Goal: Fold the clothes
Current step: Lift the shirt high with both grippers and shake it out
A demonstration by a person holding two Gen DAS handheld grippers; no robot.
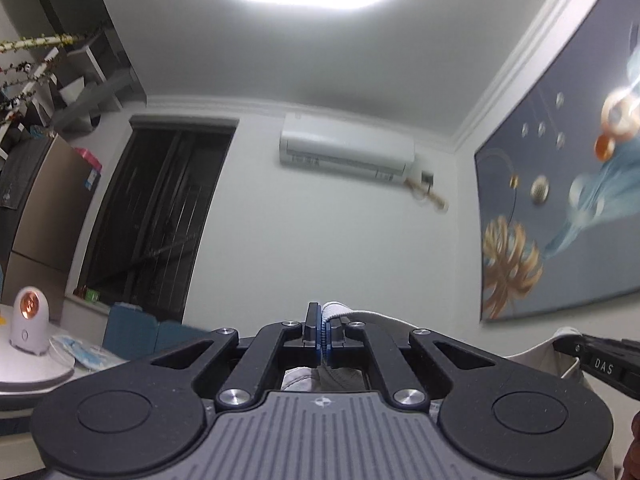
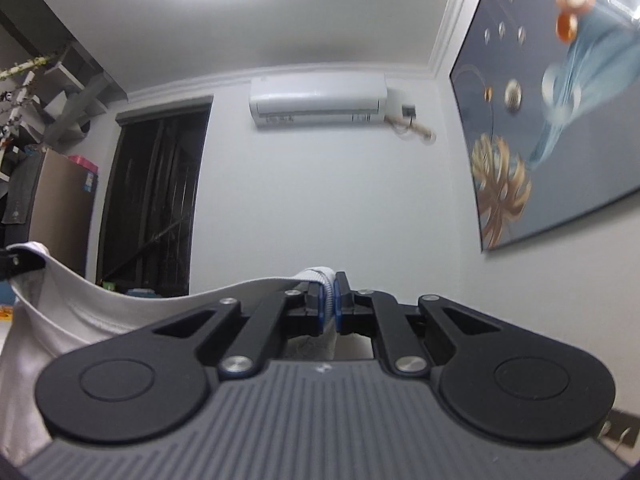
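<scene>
Left tool (image 1: 324,330) and right tool (image 2: 330,304) each clenched on white garment (image 2: 80,308), cloth sagging between them.

Two tongs (image 1: 323,330), one garment (image 2: 80,304).

White garment (image 2: 60,320), blue-padded black tongs (image 2: 329,304)

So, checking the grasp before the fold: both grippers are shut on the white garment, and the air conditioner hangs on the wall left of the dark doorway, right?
Not quite. The air conditioner hangs right of the dark doorway, as the right wrist view shows. The left gripper and right gripper are indeed shut on the white garment.
</scene>
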